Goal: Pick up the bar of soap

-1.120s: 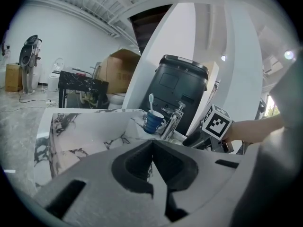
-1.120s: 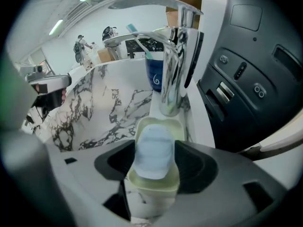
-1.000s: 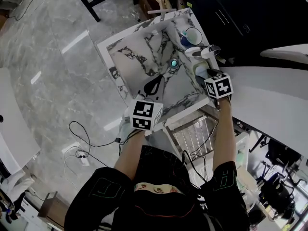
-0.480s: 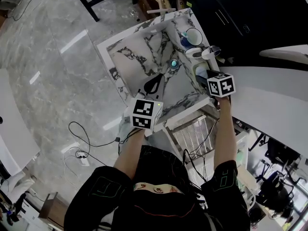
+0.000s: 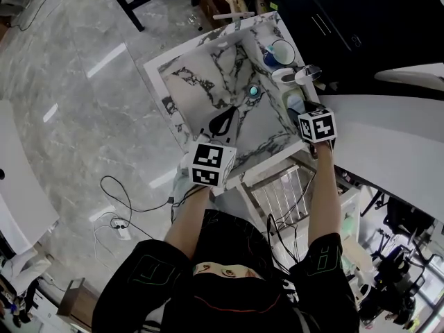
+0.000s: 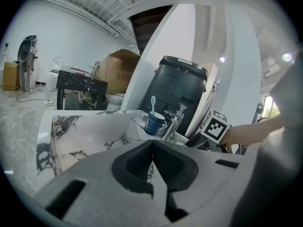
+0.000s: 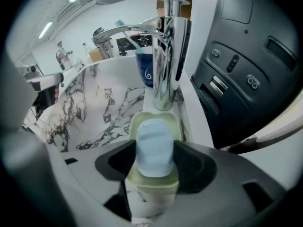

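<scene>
The pale blue bar of soap point(image 7: 154, 145) lies in a light green soap dish point(image 7: 152, 182) on the marble sink's right ledge, just in front of the chrome faucet point(image 7: 165, 56). My right gripper point(image 7: 155, 157) straddles the bar, and both dark pads touch its sides while it rests in the dish. From the head view, the right gripper point(image 5: 300, 109) sits at that ledge. My left gripper point(image 5: 231, 113) hovers over the basin's near edge, and in its own view the left gripper point(image 6: 152, 161) has its jaws together with nothing between them.
A blue cup point(image 5: 279, 53) with a toothbrush stands behind the faucet point(image 5: 295, 75). The marble basin point(image 5: 201, 82) has a round drain point(image 5: 254, 90) in its middle. A dark bin point(image 6: 177, 93) stands beyond the sink. Cables lie on the floor at the left.
The right gripper has shifted only slightly over the soap dish. The left gripper has stayed at the basin's near edge.
</scene>
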Demonstrator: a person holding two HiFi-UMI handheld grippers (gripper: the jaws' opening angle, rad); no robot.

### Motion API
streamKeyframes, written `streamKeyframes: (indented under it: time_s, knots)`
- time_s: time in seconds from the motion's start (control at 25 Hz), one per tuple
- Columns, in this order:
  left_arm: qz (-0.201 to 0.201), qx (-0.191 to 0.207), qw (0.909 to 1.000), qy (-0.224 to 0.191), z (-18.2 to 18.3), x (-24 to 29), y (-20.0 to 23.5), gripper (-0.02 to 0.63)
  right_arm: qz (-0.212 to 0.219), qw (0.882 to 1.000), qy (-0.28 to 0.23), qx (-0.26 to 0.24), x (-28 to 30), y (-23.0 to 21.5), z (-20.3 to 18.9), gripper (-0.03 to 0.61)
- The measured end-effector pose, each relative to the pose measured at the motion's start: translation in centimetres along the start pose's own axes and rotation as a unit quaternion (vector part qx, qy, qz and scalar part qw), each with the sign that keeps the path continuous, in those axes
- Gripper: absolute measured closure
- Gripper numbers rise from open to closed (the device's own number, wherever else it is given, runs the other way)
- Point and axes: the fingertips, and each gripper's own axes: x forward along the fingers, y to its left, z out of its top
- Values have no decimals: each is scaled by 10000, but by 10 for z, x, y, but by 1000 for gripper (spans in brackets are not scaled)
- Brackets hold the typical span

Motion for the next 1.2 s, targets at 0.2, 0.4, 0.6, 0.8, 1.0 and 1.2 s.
streamKeyframes:
  time_s: [0.2, 0.4, 0.6, 0.8, 1.0, 1.2]
  knots:
    - [2, -16, 10000, -3, -1, -3, 3, 606, -115, 9995, 67, -298, 5, -1, -2, 319]
    - [10, -15, 10000, 13, -2, -6, 3, 606, -50, 9998, -36, -211, 10, -3, 7, 319]
    - [-8, 18, 10000, -54, 3, -11, 1, 606, -269, 9995, -141, -75, 8, -5, 8, 322]
    - [-25, 58, 9999, -97, 8, -20, 3, 606, -598, 9956, -685, 212, -8, -3, 9, 322]
    - [-88, 148, 9998, -86, 10, -26, -2, 606, -852, 9788, -1699, 767, -45, 4, 26, 322]
    - [-259, 375, 9988, -160, 22, -35, -12, 606, -1012, 9525, -2533, 1358, -90, 19, 32, 322]
